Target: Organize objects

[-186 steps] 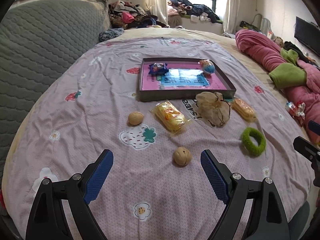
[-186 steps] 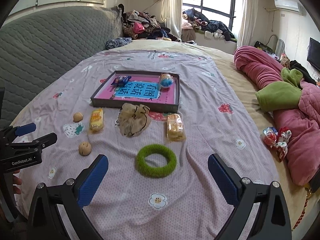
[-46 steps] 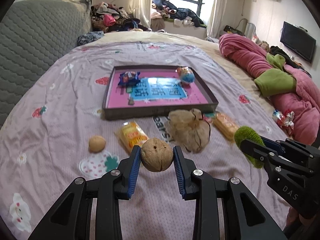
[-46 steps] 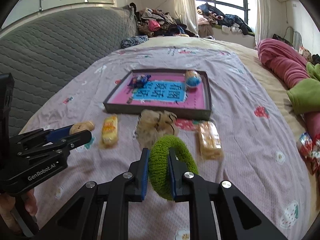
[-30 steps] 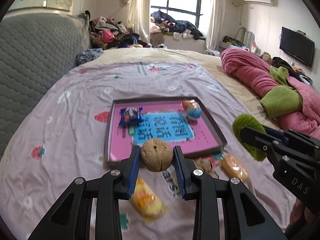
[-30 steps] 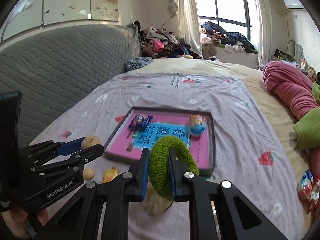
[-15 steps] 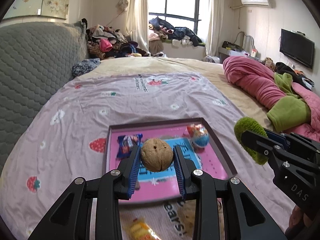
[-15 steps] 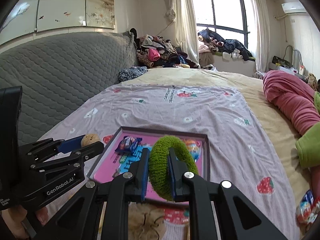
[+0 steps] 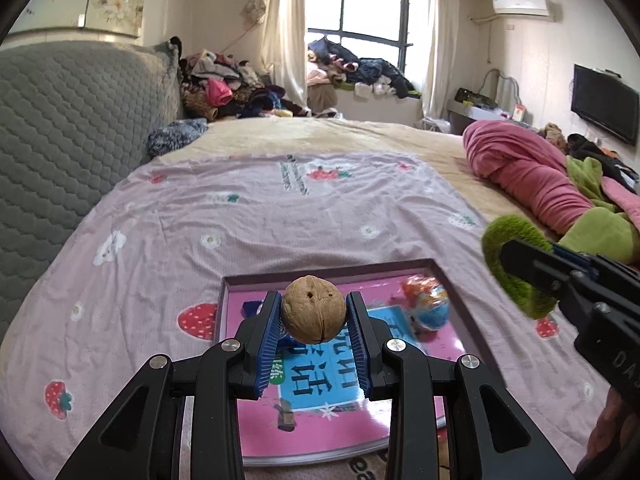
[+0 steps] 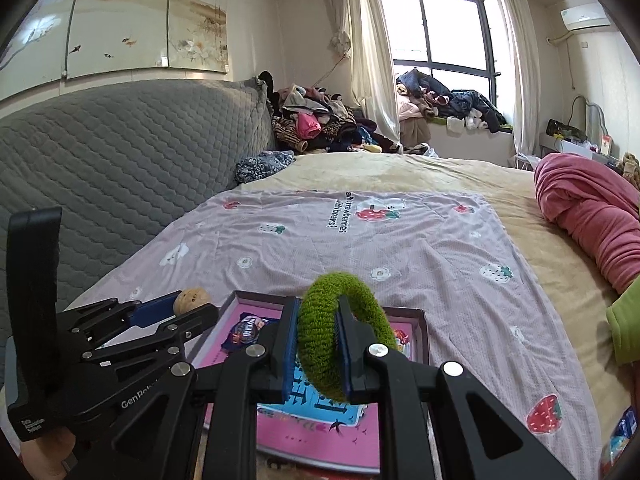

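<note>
My left gripper [image 9: 313, 322] is shut on a brown walnut [image 9: 313, 309], held above the near part of the dark-rimmed pink tray [image 9: 320, 276]. In the tray lie a blue candy packet [image 9: 251, 307], partly hidden by a finger, and a round blue-and-orange wrapped sweet [image 9: 426, 309]. My right gripper [image 10: 317, 344] is shut on a fuzzy green hair ring [image 10: 340, 320], also held over the tray [image 10: 420, 324]. That ring [image 9: 516, 264] shows at the right of the left wrist view. The walnut [image 10: 191, 299] and left gripper [image 10: 168, 316] appear at the left of the right wrist view.
The tray rests on a lilac strawberry-print sheet [image 9: 260, 216] over a bed. A grey quilted headboard [image 9: 60, 128] rises on the left. A pink and green quilt [image 9: 540, 184] is bunched on the right. Clothes [image 9: 224, 92] are piled by the window.
Both grippers have carried the walnut and the green ring forward over the bed until they hang above the tray. The loose items in front of the tray have dropped out of view.
</note>
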Demonstrator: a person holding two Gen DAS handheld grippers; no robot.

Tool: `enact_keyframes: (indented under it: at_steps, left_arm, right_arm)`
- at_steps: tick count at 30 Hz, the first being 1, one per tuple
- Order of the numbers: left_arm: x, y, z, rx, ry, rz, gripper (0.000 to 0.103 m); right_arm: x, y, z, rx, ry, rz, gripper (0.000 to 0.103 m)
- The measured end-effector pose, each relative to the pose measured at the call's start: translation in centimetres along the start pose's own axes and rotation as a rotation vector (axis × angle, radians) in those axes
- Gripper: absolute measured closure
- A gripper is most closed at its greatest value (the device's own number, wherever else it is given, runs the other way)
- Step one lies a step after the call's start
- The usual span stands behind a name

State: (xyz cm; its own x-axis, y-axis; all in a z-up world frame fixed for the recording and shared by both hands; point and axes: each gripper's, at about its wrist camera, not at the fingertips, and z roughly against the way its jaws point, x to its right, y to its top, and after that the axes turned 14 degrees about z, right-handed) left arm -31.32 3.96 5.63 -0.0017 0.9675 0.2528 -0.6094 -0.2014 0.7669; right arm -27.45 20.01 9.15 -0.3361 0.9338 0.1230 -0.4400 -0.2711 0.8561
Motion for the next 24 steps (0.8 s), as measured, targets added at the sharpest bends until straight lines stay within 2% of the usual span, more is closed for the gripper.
enact_keyframes:
  at_steps: [9, 15, 24]
  left_arm:
    - [-1.6, -2.0, -3.9, -0.043, 0.017, 0.009, 0.069]
    - [-2.6, -2.4, -5.9, -0.069, 0.047, 0.002, 0.069]
    - [-3.1, -2.9, -7.0, -0.099, 0.041, 0.009, 0.069]
  right_arm:
    - [0.6, -2.7, -4.1, -0.074, 0.010, -0.005, 0.085]
    - [1.0, -3.5, -5.2, -0.085, -0.001, -0.005, 0.085]
    - [1.7, -4.5, -6.8, -0.131, -0.009, -0.009, 0.085]
